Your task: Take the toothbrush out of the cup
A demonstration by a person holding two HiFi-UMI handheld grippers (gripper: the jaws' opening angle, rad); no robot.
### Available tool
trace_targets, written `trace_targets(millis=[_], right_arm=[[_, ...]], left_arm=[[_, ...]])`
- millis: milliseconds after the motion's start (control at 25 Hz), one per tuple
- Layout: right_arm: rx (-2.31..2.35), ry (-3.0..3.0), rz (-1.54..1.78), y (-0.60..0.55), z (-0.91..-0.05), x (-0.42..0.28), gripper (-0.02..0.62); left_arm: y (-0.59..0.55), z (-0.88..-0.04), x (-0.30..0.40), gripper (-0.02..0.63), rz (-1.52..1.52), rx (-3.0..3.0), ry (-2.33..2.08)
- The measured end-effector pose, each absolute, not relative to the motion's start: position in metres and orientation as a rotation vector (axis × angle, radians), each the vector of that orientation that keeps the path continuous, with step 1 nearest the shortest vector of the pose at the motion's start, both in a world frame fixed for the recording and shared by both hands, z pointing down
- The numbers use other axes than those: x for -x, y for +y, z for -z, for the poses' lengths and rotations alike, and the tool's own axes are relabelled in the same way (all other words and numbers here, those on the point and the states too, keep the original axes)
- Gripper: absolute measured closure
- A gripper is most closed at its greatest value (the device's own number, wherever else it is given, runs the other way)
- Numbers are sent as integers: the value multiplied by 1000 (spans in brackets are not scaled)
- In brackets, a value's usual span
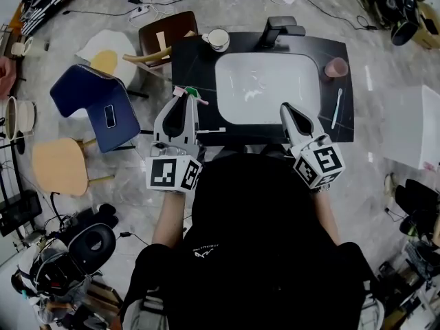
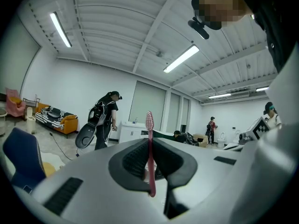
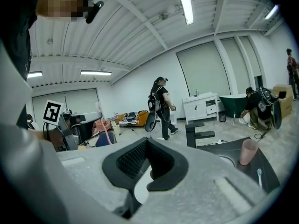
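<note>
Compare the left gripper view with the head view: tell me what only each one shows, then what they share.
Only the left gripper view: the pink toothbrush upright, clamped between the jaws, bristles on top; ceiling lights; an orange sofa; people standing in the room.
Only the head view: the white sink, the pink cup beside it, a white toothbrush lying on the black counter, a white mug, the right gripper.
Both: the left gripper, jaws together.
</note>
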State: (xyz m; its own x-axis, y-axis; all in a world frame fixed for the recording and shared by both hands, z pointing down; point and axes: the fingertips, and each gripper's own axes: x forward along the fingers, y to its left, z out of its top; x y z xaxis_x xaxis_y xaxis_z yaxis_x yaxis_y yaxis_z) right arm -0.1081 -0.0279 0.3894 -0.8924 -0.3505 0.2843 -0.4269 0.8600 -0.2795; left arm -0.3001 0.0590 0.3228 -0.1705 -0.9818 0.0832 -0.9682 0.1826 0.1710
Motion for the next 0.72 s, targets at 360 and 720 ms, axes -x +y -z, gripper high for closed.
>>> trace_targets(millis=[360,720], right_arm=[[-603,-2807,-498,-23,-390,120,591],[-610,-2776,-493,-20,-396,125,591]], left_arm=[[77,-327,321,580,120,-1853,-2299],[85,-330,356,580,55,-1841,-2331]])
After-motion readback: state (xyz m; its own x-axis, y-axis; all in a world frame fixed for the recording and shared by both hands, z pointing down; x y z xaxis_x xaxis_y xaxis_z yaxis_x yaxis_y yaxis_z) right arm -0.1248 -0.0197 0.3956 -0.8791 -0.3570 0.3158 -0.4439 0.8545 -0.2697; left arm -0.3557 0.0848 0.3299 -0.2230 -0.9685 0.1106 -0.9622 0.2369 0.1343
